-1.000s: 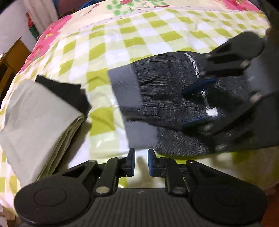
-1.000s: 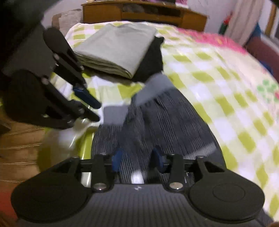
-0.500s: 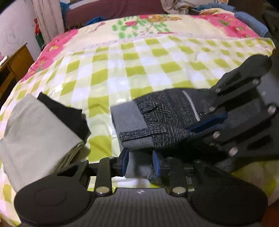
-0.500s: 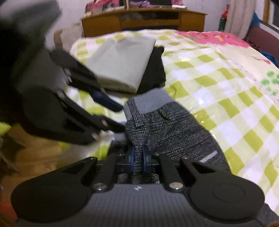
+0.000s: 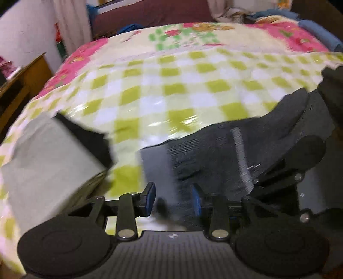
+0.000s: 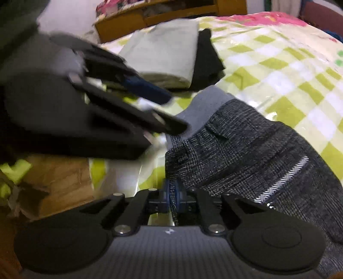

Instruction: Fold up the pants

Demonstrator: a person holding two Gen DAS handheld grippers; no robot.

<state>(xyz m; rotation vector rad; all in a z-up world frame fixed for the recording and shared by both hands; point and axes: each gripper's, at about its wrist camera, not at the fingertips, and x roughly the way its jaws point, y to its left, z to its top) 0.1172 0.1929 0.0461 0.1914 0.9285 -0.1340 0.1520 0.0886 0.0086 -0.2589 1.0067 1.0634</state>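
Note:
Dark grey woven pants [image 6: 246,150] with a plain grey waistband [image 6: 203,107] lie at the near edge of a bed with a green-checked cover [image 6: 289,70]. My right gripper [image 6: 172,197] is shut on the pants' near edge. My left gripper [image 5: 172,198] is open, its blue pads either side of the waistband end of the pants [image 5: 203,158]; the view is blurred. The left gripper also shows in the right wrist view [image 6: 171,111], above the waistband. The right gripper's body [image 5: 295,163] shows at the right of the left wrist view.
A folded pale grey garment [image 6: 167,51] on a black one [image 6: 208,58] lies on the bed beyond the pants, seen also in the left wrist view [image 5: 49,156]. A wooden cabinet [image 6: 163,19] stands behind. The bed's near edge drops to a wooden floor [image 6: 60,182].
My right gripper has closed on the pants' edge. My left gripper has opened wider and moved in over the waistband end. The pants have shifted slightly.

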